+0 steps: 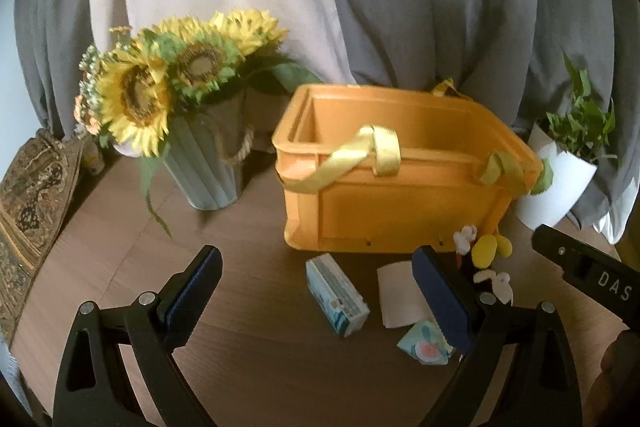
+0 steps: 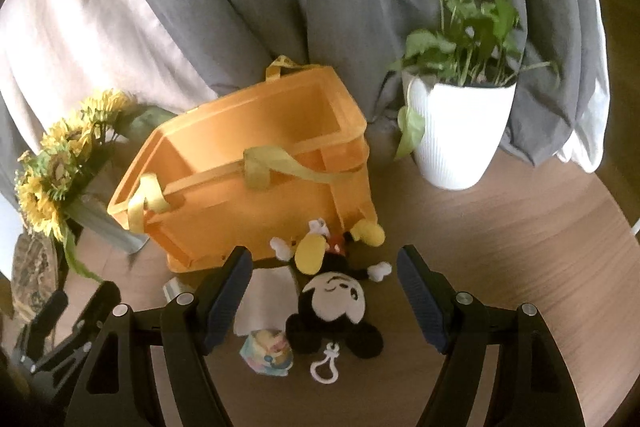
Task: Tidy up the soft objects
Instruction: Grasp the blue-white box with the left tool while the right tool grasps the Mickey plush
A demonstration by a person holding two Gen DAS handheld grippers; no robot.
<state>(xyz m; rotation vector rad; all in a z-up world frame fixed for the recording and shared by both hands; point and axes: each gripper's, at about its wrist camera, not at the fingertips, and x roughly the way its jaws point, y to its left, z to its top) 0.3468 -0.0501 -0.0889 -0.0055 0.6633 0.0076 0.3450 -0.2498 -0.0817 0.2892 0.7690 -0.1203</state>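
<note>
An orange bin [image 1: 400, 211] [image 2: 256, 211] with yellow straps stands on the round wooden table, seemingly empty. In front of it lie a Mickey Mouse plush [image 2: 336, 303] [image 1: 486, 255], a white folded cloth [image 1: 400, 293] [image 2: 266, 301], a blue-white tissue pack [image 1: 338, 293] and a small pastel packet [image 1: 426, 343] [image 2: 268, 353]. A white clip [image 2: 326, 367] lies by the plush. My left gripper [image 1: 316, 287] is open above the tissue pack and cloth. My right gripper [image 2: 324, 291] is open, its fingers on either side of the plush.
A vase of sunflowers [image 1: 160, 87] [image 2: 56, 163] stands left of the bin. A white potted plant [image 2: 460, 131] [image 1: 560, 171] stands to its right. Grey and beige curtains hang behind. A patterned object [image 1: 32, 195] leans at the table's left edge.
</note>
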